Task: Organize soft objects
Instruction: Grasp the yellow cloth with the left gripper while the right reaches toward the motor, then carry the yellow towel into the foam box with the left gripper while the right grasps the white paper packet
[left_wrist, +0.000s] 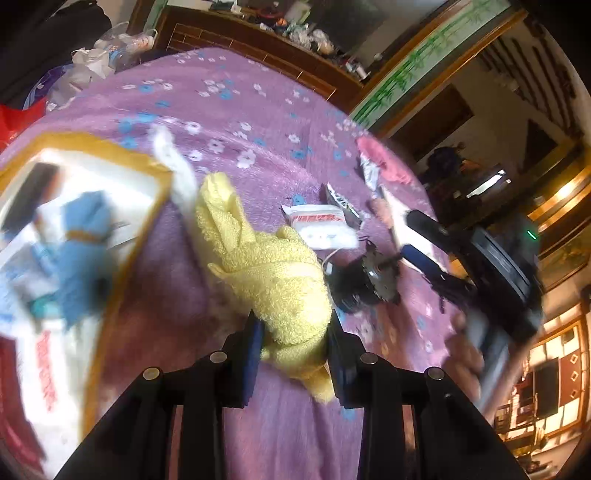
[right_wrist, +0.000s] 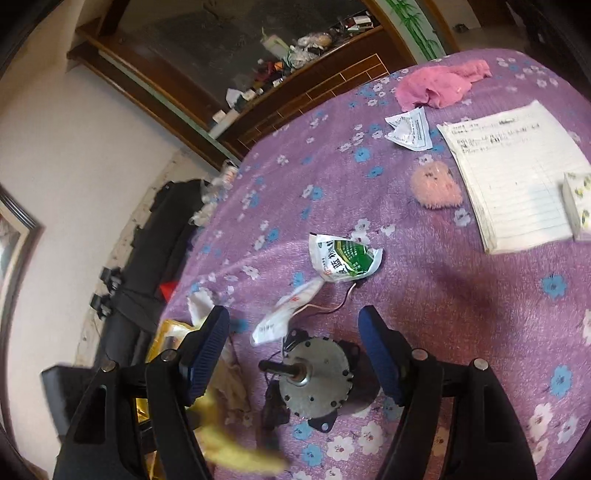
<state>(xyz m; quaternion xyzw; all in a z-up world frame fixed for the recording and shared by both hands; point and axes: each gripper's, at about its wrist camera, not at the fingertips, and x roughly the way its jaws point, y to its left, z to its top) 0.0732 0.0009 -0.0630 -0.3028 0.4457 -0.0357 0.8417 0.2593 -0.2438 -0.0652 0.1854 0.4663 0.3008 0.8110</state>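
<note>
Left gripper (left_wrist: 295, 343) was clamped on the crumpled yellow terry-cloth towel (left_wrist: 266, 258); both blue pads pressed into its near end, and the rest of it trailed forward over the purple floral fleece bedspread (left_wrist: 229, 110). Towel looked bunched, part lifted, tail hanging below the pads.

Right gripper (right_wrist: 295, 350) had its fingers spread wide, holding nothing, hovering over the round grey metal motor with a stub shaft (right_wrist: 314, 376). Not a soft item; judged not a target.

To the left edge of the bedspread sat the white open box with a tan rim (left_wrist: 162, 192), a folded blue cloth (left_wrist: 85, 236) already inside. Likely drop spot for the towel, though that's a guess.

Other soft things still out, toward the far right corner of the bedspread: a crumpled pink cloth (right_wrist: 439, 85) and a small fuzzy pink plush (right_wrist: 436, 188). Lined white paper pad (right_wrist: 517, 177) lay just beside the plush, a torn green-and-white foil sachet (right_wrist: 343, 258) between plush and motor.

Handling call:
- towel is light, limp, grippy loop pile; won't slip, but will drape and drag
- pinch at the bunched middle, not a corner, so less hangs loose
- plush is squashy, take it across the body
- pink cloth: grab the thickest fold
</note>
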